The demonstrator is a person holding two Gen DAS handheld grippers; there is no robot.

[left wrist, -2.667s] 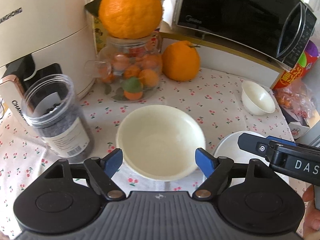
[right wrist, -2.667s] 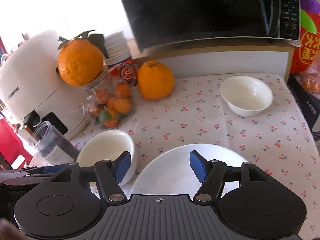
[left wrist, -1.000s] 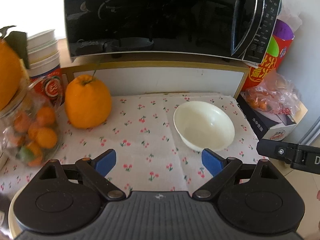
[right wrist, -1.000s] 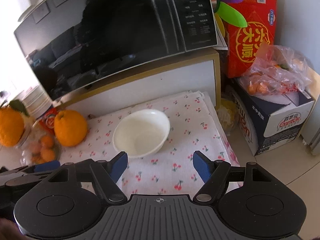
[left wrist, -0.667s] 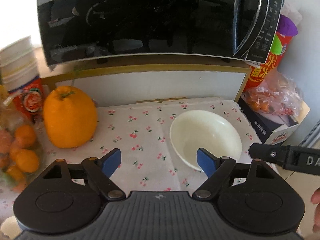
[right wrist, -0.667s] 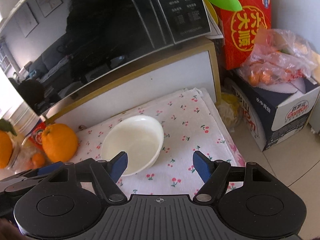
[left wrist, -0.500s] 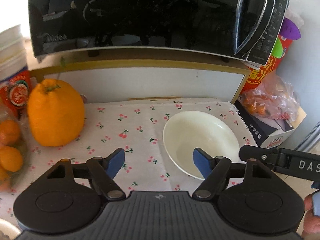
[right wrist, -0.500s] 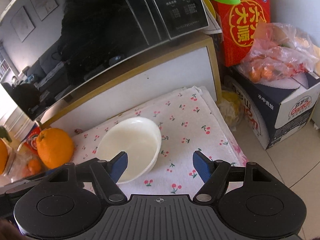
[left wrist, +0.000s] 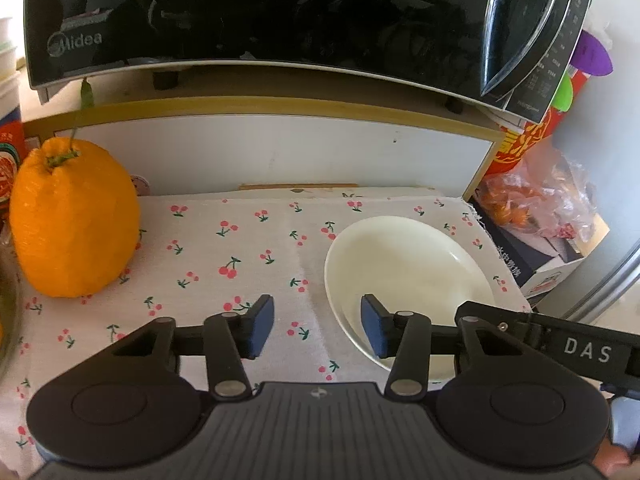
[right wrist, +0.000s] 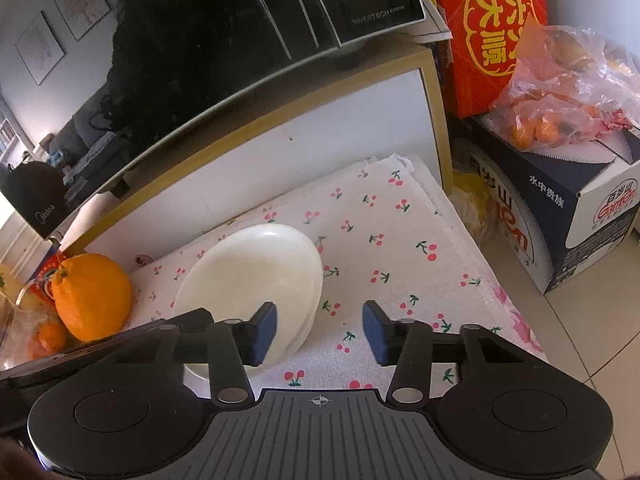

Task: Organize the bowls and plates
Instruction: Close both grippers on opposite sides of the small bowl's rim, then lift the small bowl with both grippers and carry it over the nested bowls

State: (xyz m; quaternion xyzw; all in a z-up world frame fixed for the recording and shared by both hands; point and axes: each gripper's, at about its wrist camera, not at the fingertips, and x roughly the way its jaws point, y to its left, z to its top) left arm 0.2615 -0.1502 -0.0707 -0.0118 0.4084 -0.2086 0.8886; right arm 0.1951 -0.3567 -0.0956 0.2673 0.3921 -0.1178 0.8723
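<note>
Both the left gripper point(left wrist: 317, 329) and right gripper point(right wrist: 319, 333) straddle opposite rim edges of the small white ceramic bowl point(left wrist: 404, 276), jaws partly spread, holding nothing; closing unevenly could tip it.

Both grippers have been brought from the big bowl and plate to the small bowl point(left wrist: 404, 272), jaws narrowed.

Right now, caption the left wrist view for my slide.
Open left gripper straddling the near rim of a white bowl on cherry-print cloth, beside a large orange.
</note>
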